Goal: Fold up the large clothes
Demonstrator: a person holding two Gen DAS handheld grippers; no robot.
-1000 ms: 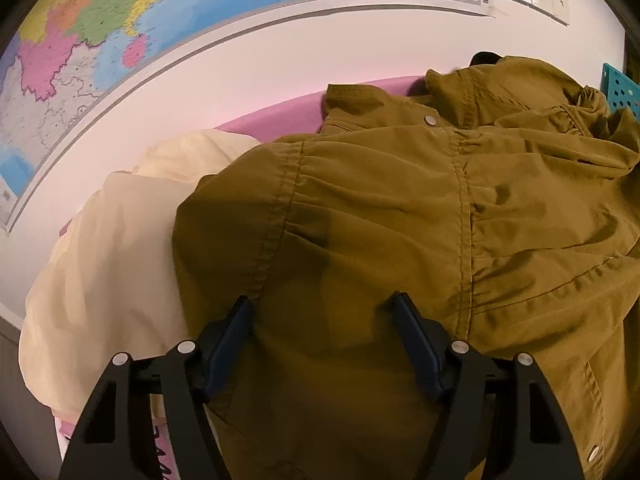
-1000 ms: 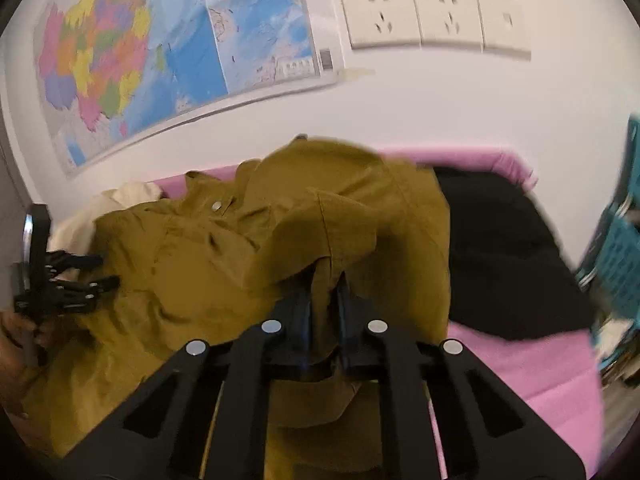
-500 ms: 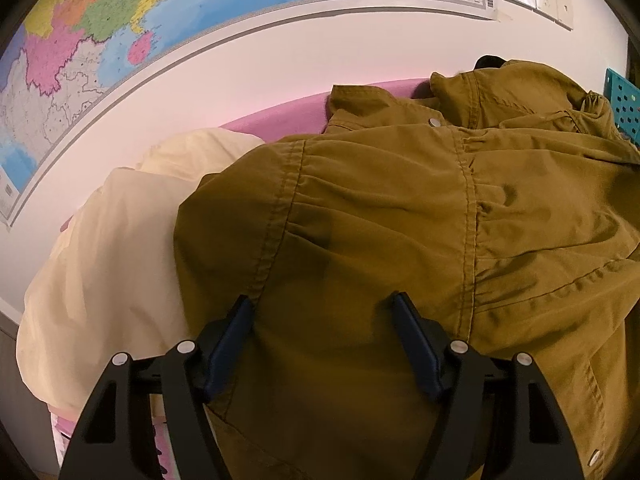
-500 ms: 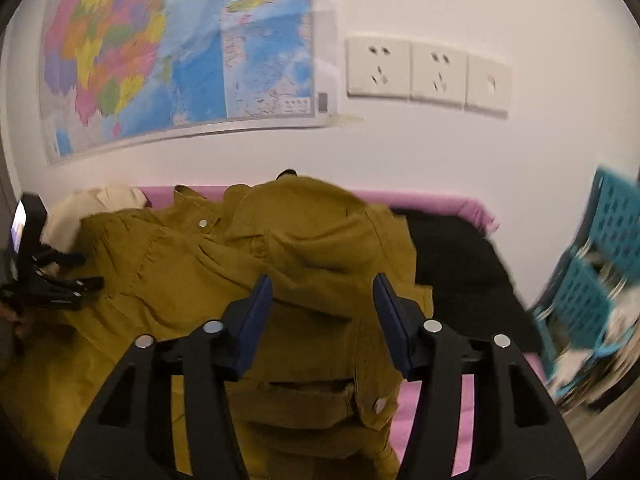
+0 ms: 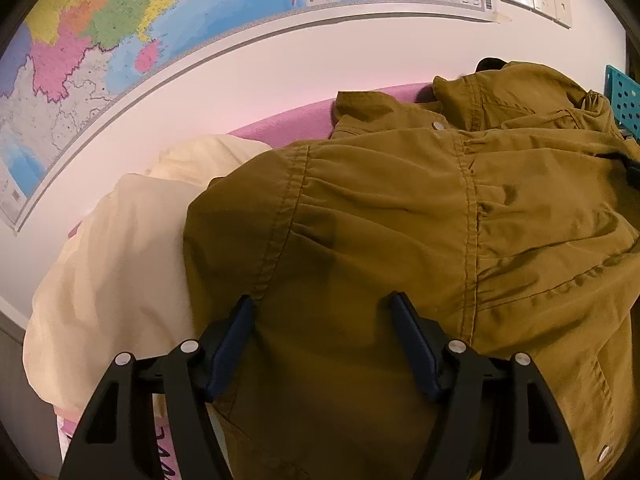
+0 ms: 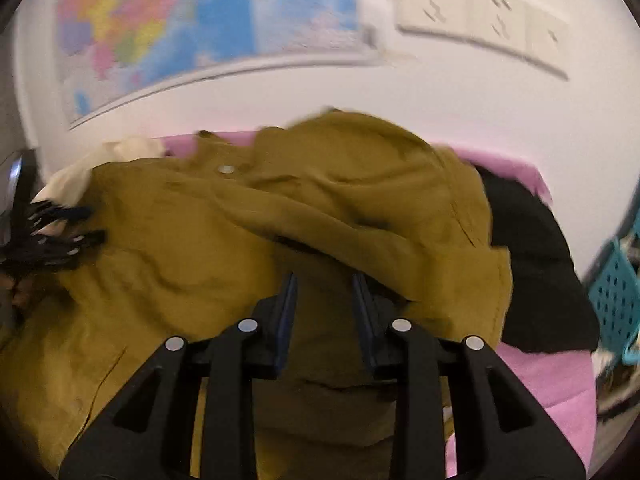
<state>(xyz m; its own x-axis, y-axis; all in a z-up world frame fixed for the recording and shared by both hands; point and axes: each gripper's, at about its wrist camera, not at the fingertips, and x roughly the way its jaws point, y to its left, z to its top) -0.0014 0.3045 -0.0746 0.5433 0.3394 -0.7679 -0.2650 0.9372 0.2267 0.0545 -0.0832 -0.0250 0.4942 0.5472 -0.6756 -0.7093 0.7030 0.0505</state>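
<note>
Sprawling olive jacket (image 5: 400, 208), gathered seams

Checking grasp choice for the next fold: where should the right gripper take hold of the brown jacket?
Probably the loose folded-over edge of the jacket just ahead of the right gripper, coming in low from the near side. That flap stands raised off the layer beneath, so open fingers can slide around it.

jacket (image 5: 400, 220) on table (image 6: 552, 372), pale garment (image 5: 112, 248) left, dark garment (image 6: 536, 264) right, map (image 5: 160, 12) behind
</note>
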